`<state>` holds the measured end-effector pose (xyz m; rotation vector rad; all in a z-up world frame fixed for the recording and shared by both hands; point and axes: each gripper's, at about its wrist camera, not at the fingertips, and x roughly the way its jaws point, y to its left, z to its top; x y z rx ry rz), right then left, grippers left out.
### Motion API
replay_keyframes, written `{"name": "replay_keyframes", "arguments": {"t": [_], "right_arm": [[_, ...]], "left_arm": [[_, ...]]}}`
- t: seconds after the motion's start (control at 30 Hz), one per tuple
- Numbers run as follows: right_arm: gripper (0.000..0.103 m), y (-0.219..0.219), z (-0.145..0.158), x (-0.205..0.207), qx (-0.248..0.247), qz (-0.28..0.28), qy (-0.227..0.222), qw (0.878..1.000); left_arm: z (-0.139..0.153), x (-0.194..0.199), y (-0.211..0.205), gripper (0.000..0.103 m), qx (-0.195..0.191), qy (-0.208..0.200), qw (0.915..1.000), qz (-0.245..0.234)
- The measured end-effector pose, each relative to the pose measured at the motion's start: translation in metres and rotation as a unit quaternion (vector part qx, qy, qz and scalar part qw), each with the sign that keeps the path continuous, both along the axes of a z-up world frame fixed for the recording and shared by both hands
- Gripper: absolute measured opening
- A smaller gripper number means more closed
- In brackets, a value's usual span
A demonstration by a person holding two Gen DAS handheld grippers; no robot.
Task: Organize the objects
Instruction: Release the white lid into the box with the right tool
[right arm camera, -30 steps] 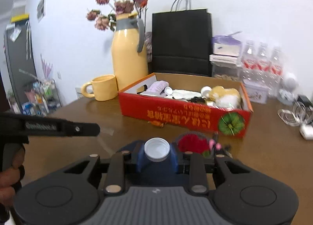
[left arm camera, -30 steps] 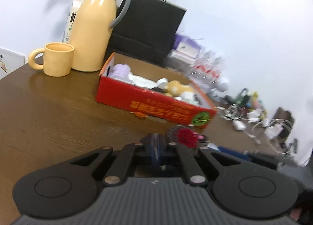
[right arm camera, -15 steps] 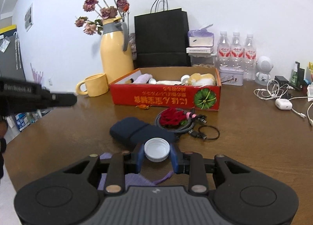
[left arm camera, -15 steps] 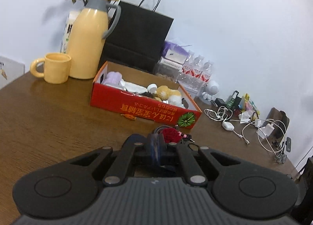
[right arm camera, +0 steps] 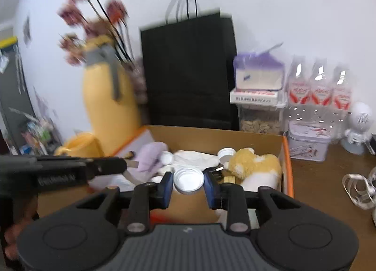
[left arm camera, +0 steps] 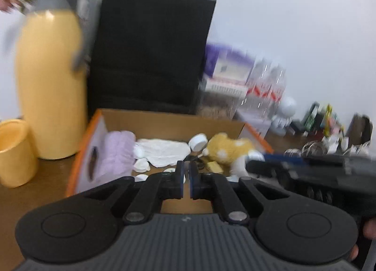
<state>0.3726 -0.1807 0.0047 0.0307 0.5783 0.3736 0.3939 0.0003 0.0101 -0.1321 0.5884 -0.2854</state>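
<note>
Gripping a white bottle cap [right arm camera: 188,180] between its blue-padded fingers, the right gripper [right arm camera: 188,185] sits just above the near wall of an open cardboard box [right arm camera: 285,153] with orange edges. Seen from the right wrist, the cap shows its hollow side, pinched at its left and right rims, and hangs over the inside of the box near the front.

Inside the box, a lilac plush item [right arm camera: 150,157] lies at 10 o'clock from the cap, a crumpled white cloth [right arm camera: 195,157] at 12 o'clock, and a yellow and white stuffed toy [right arm camera: 253,165] at 3 o'clock. Another white cap [right arm camera: 226,152] rests at 1 o'clock, next to the toy.

The left gripper [left arm camera: 186,178] also reaches over the box front, its fingers pressed nearly together with only a thin slit and nothing between them. In the right wrist view its black body enters from 9 o'clock, with fingertips of the person's hand [right arm camera: 10,235] visible on the handle.

Behind the box stand a yellow thermos jug [right arm camera: 110,106] at 11 o'clock, a black paper bag [right arm camera: 188,71] at 12 o'clock, and water bottles [right arm camera: 319,89] at 2 o'clock. A yellow mug [left arm camera: 14,153] sits left of the jug on the brown table [right arm camera: 329,177]. Both views are blurred.
</note>
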Motion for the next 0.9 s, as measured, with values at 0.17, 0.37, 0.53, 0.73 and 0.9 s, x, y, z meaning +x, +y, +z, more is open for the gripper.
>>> {"name": "replay_keyframes", "arguments": {"t": [0.17, 0.37, 0.53, 0.73, 0.9], "right_arm": [[0.042, 0.004, -0.044, 0.061, 0.0, -0.034, 0.047, 0.998], [0.057, -0.012, -0.053, 0.062, 0.025, -0.059, 0.037, 0.997], [0.059, -0.025, -0.021, 0.034, 0.041, -0.069, 0.008, 0.997], [0.069, -0.028, 0.0, -0.059, 0.011, -0.031, -0.027, 0.999], [0.073, -0.025, -0.018, -0.158, -0.044, -0.032, -0.036, 0.998]], "left_arm": [[-0.039, 0.026, 0.011, 0.021, -0.005, 0.036, 0.9992, 0.018], [-0.021, 0.005, 0.02, 0.036, -0.01, 0.003, 0.9998, 0.017], [0.018, -0.036, 0.018, 0.062, 0.011, -0.041, 0.9987, 0.026], [0.028, -0.12, 0.013, 0.086, 0.05, -0.083, 0.995, 0.021], [0.005, -0.198, 0.009, 0.09, 0.07, -0.062, 0.995, 0.033]]}}
